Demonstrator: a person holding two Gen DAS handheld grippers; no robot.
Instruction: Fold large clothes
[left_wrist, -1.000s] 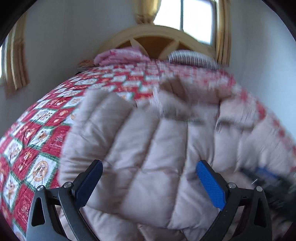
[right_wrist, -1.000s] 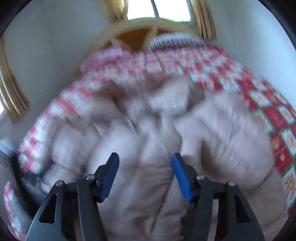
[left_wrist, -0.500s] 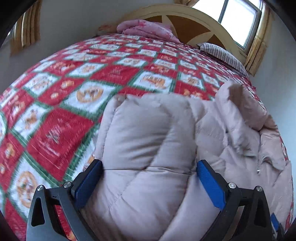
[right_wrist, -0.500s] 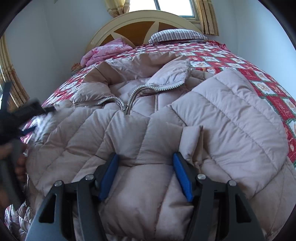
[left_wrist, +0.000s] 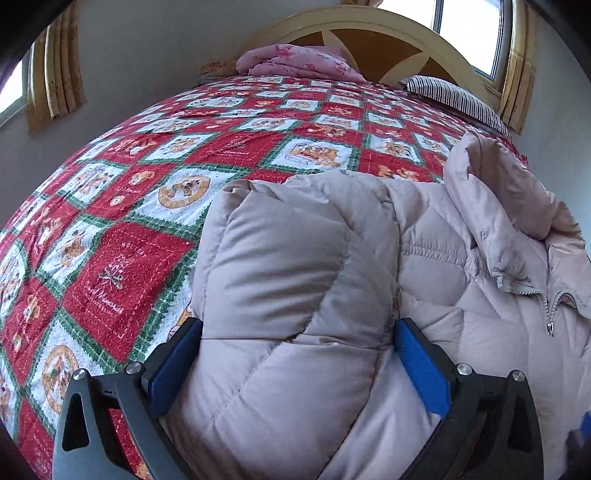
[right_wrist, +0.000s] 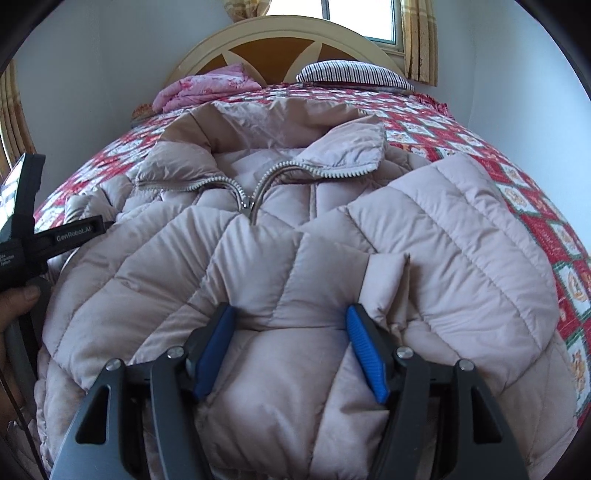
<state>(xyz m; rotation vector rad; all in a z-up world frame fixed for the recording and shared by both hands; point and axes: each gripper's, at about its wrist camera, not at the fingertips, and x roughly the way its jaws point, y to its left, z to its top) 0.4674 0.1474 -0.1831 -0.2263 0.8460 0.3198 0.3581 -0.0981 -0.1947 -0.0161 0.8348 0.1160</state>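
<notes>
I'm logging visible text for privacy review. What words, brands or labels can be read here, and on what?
"GenRobot.AI": on the left gripper, seen from the right wrist.
Small white label lower on that gripper's body: too small to read.
"HOLIDAY", partly legible: red square of the bedspread; the script below is unreadable.

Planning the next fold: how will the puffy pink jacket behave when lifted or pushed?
The jacket looks thickly quilted, so probably light for its bulk and springy, resisting flat creases. Its smooth shell seems slippery. The sleeve bulges between the left tool pads, suggesting it compresses, then rebounds.
</notes>
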